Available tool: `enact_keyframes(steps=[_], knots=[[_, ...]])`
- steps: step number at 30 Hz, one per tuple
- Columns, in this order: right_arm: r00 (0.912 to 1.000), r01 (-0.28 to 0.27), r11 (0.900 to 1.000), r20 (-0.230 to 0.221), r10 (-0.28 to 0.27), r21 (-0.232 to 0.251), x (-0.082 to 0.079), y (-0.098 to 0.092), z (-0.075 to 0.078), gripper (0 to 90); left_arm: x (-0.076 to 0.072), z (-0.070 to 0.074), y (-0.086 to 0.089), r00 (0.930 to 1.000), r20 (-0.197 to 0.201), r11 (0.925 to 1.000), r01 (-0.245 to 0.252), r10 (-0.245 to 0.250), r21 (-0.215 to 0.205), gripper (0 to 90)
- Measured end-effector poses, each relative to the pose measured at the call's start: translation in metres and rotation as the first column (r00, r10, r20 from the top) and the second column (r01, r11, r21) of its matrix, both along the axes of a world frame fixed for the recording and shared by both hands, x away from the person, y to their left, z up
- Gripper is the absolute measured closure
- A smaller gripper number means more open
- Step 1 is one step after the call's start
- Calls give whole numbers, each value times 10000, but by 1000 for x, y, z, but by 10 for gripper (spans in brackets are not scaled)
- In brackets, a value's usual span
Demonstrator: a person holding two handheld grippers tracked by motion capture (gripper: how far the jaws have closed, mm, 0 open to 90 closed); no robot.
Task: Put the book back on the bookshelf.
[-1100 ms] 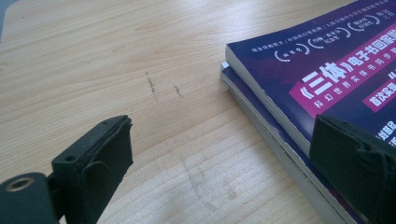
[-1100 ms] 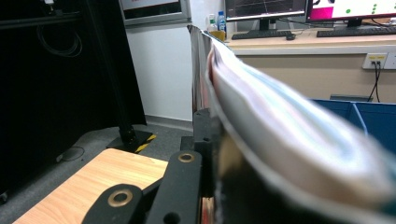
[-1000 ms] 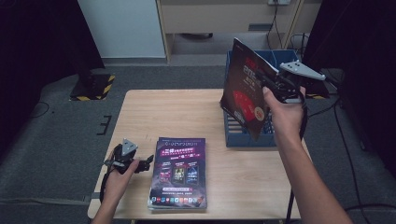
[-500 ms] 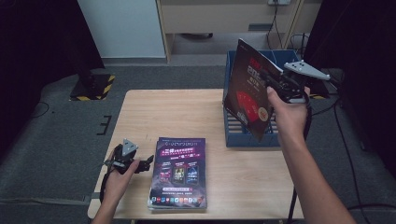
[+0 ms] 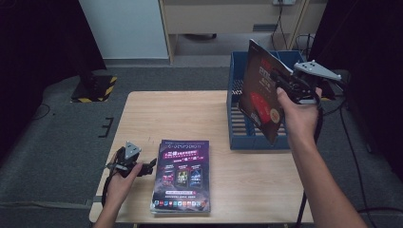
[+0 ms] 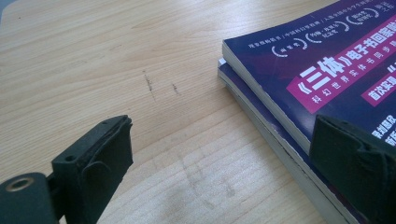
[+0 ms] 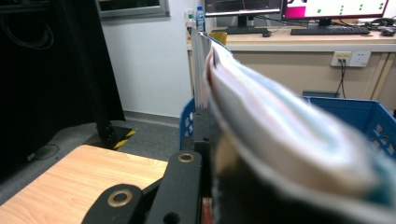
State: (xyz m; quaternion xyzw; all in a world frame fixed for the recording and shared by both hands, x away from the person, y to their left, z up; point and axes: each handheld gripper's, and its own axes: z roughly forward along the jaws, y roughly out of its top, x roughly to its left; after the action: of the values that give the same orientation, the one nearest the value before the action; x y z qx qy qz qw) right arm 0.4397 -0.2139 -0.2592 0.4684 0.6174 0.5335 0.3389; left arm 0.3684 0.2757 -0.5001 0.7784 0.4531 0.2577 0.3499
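My right gripper (image 5: 281, 81) is shut on a dark red magazine (image 5: 260, 92), held upright and tilted above the blue crate (image 5: 235, 118) at the table's right. In the right gripper view the magazine's edge (image 7: 280, 130) bulges close and blurred between the jaws. A stack of purple magazines (image 5: 183, 173) lies near the front of the table, and the same purple stack (image 6: 327, 70) is seen close up in the left gripper view. My left gripper (image 5: 151, 163) rests low at the stack's left edge. It stands open, its right pad (image 6: 359, 158) over the cover and its left pad (image 6: 105, 149) over bare wood.
The wooden table (image 5: 171, 114) has free room at its back left. Grey floor surrounds it, with a yellow-and-black striped base (image 5: 95, 88) at the far left. Beyond the crate stands a desk (image 7: 327, 46) with monitors and wall sockets.
My right hand has shifted the red magazine slightly to the right over the crate. The left gripper and the purple stack have stayed put.
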Motion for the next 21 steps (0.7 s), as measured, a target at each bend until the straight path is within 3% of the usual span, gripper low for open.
enact_keyframes(steps=[6,21], knots=[[9996,243,9997,-114,-242,102,9,2,0,866,0,0,-1,10000,-22,10000,28,-28,85,52],[9960,782,9967,-406,-791,-227,46,30,-8,865,0,0,-2,10000,29,10000,69,-69,51,52]])
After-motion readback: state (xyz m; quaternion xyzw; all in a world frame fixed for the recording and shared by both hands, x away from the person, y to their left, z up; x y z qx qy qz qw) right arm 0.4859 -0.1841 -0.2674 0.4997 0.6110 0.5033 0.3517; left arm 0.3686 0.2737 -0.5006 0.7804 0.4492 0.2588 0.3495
